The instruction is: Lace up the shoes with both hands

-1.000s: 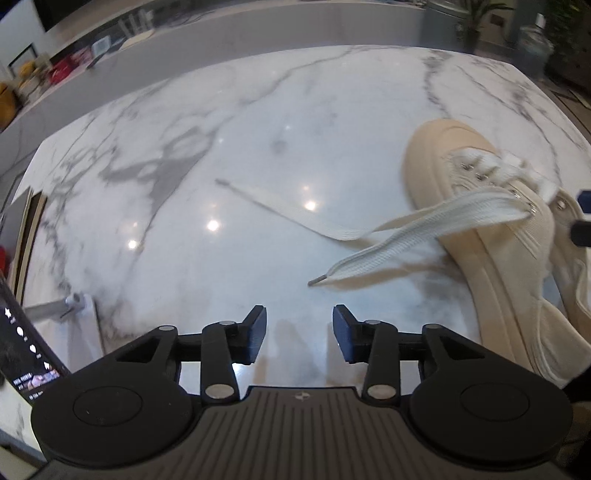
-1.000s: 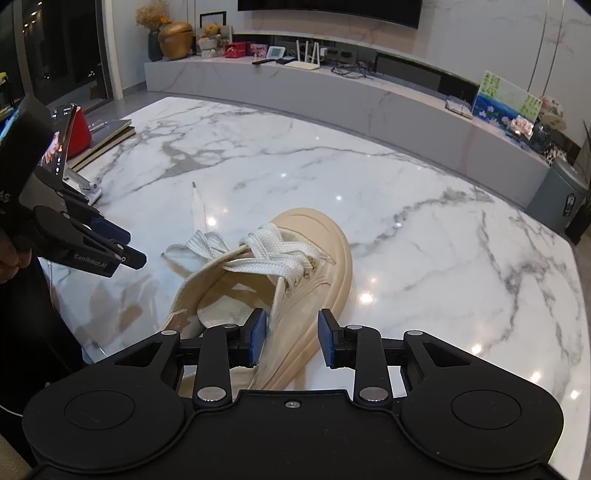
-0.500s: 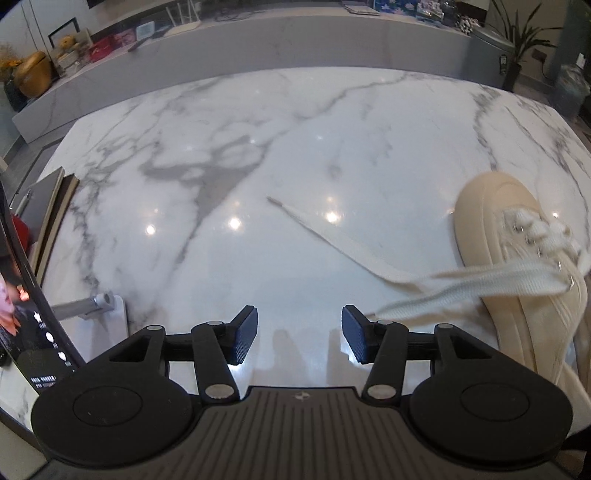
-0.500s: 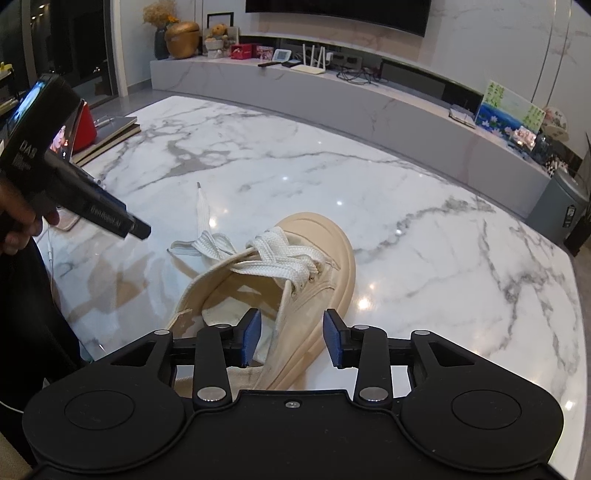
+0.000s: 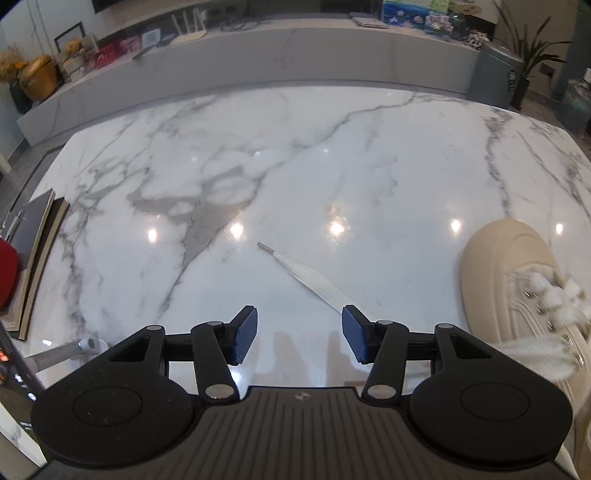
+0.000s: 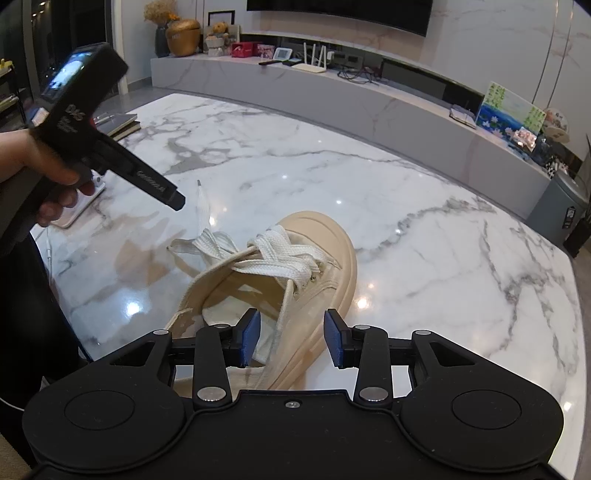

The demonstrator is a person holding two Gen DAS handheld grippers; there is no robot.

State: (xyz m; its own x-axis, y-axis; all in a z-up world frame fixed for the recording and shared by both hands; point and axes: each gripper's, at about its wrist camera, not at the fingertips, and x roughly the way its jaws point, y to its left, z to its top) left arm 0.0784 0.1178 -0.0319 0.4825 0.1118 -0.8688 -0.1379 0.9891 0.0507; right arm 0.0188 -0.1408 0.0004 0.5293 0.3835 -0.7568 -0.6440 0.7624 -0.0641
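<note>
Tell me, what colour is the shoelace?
White flat woven shoelace, clearest in the right wrist view.

The left tool (image 5: 299, 339) is swinging away from the shoe (image 5: 517, 295), which is sliding toward the right edge of its view, and its jaws are standing wider than a second ago with nothing between them. The lace (image 5: 310, 280) is now lying loose on the tabletop (image 5: 258, 184). The right tool (image 6: 291, 338) is also spreading slightly over the shoe's side.

This was a home living room: a glossy white marble table (image 6: 424, 206) stood before a long grey marble media ledge (image 6: 369, 96) carrying a white router (image 6: 312, 66), a gold vase (image 6: 183, 37), a framed painting of water lilies (image 6: 511, 112), below a wall-mounted dark television screen (image 6: 340, 13).
</note>
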